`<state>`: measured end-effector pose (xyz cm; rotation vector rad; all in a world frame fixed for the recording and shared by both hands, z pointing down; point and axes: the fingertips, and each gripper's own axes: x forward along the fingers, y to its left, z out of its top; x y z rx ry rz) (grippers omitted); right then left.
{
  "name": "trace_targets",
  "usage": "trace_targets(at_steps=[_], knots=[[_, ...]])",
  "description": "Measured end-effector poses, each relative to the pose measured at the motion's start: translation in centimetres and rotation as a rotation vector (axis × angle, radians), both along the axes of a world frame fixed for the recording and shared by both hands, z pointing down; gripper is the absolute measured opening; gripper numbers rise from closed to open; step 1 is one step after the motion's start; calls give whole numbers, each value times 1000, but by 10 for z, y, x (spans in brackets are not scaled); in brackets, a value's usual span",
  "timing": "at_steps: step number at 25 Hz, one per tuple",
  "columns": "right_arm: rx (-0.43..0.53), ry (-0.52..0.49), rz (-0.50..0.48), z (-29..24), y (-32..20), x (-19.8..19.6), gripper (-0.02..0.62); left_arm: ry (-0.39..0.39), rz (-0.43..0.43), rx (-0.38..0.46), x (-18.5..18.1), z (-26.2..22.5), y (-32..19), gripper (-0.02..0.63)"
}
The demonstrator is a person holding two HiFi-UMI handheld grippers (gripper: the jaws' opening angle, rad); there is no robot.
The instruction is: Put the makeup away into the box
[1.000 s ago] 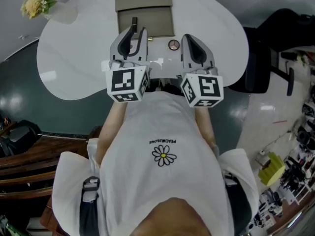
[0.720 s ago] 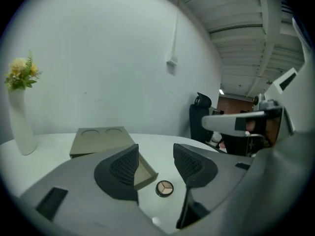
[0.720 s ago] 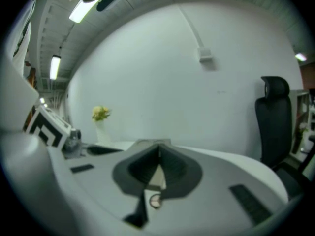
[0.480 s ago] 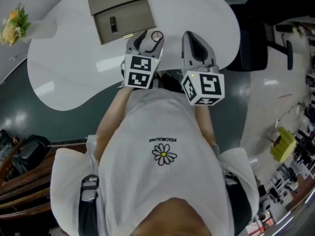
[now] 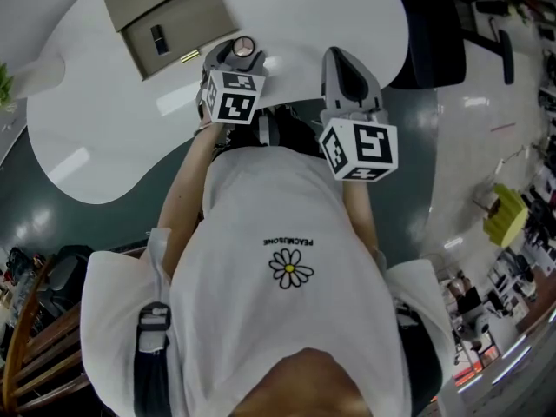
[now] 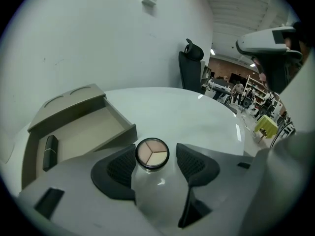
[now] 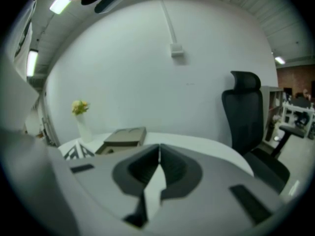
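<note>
You are lining up the pick of the round three-shade compact [image 6: 152, 151], so the grasp step is in hand and nothing is being carried yet. The compact is sitting on the white table [image 6: 197, 117] just outside the box [image 6: 118, 134], off its open front corner, lid-less face up. Your left gripper [image 6: 155, 157] is standing wide open with the compact between its jaws, and neither pad is pressing on it. Your right gripper [image 7: 158, 168] is staying shut on nothing, pointing past the box from well apart. A dark tube [image 6: 49, 151] is already lying inside the box.

By my reading, the next move is calling for a level close on the compact's rim, low enough that the pads are not slipping off its shallow edge, then a short lift over the box's front wall.

Compared with a second ago, your left gripper is no longer hovering at the box's front: it is now down at the compact, and its jaws have just been opening. The compact and the tube are lying where they were.
</note>
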<state>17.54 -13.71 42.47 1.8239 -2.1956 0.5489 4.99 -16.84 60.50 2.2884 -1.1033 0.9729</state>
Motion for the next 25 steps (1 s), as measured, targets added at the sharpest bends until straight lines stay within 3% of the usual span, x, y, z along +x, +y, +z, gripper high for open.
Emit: trace_targets(at_steps=[4, 7, 14, 19, 25], knots=[[-5, -2, -5, 2, -2, 7, 29, -49, 21, 11, 3, 6, -6, 266], [-3, -6, -11, 3, -5, 7, 31, -54, 22, 16, 4, 6, -7, 235], [6, -1, -39, 3, -9, 2, 31, -55, 21, 4, 4, 6, -9, 232], [47, 9, -88, -9, -18, -9, 31, 43, -46, 39, 5, -27, -20, 230], [129, -2, -206, -37, -38, -40, 31, 146, -136, 227, -5, -113, -48, 230]])
